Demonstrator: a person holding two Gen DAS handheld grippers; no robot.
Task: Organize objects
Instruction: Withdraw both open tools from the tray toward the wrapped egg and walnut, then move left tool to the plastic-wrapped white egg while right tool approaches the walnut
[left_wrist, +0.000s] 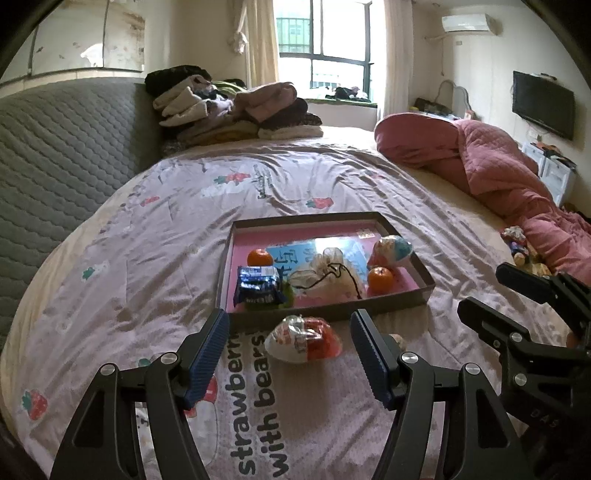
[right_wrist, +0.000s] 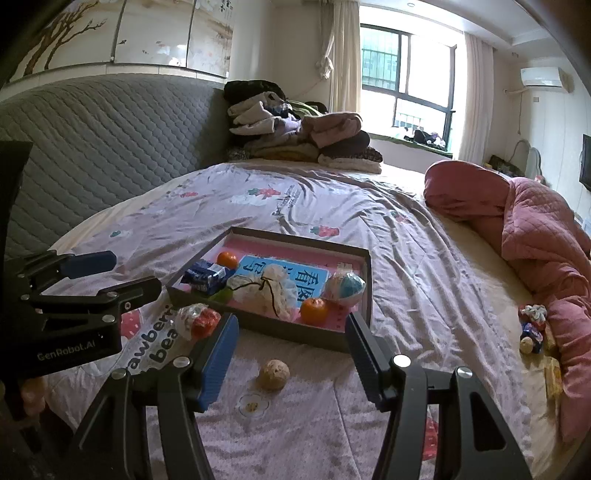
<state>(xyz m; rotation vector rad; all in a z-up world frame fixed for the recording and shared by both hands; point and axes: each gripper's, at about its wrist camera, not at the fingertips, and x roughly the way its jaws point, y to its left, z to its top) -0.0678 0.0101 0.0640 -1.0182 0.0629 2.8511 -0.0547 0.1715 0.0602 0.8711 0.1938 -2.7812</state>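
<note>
A shallow brown tray (left_wrist: 325, 314) (right_wrist: 295, 332) with a pink floor lies on the bedsheet. It holds two tangerines (left_wrist: 380, 278), a blue snack packet (left_wrist: 258, 284), a white mesh pouch (left_wrist: 325, 277) and a blue-and-white egg (left_wrist: 391, 249). A red-and-white wrapped egg (left_wrist: 303, 343) (right_wrist: 195, 321) lies on the sheet just in front of the tray. My left gripper (left_wrist: 289, 323) (right_wrist: 133, 271) is open, its fingers either side of this egg and not touching it. A walnut (right_wrist: 273, 373) rests on the sheet just beyond my open right gripper (right_wrist: 291, 320) (left_wrist: 484, 288).
A rolled pink quilt (right_wrist: 535, 240) runs along the bed's right side, with several small wrapped items (right_wrist: 532, 328) beside it. Folded clothes (left_wrist: 236, 110) are piled at the back. A grey padded headboard (left_wrist: 55, 155) stands on the left.
</note>
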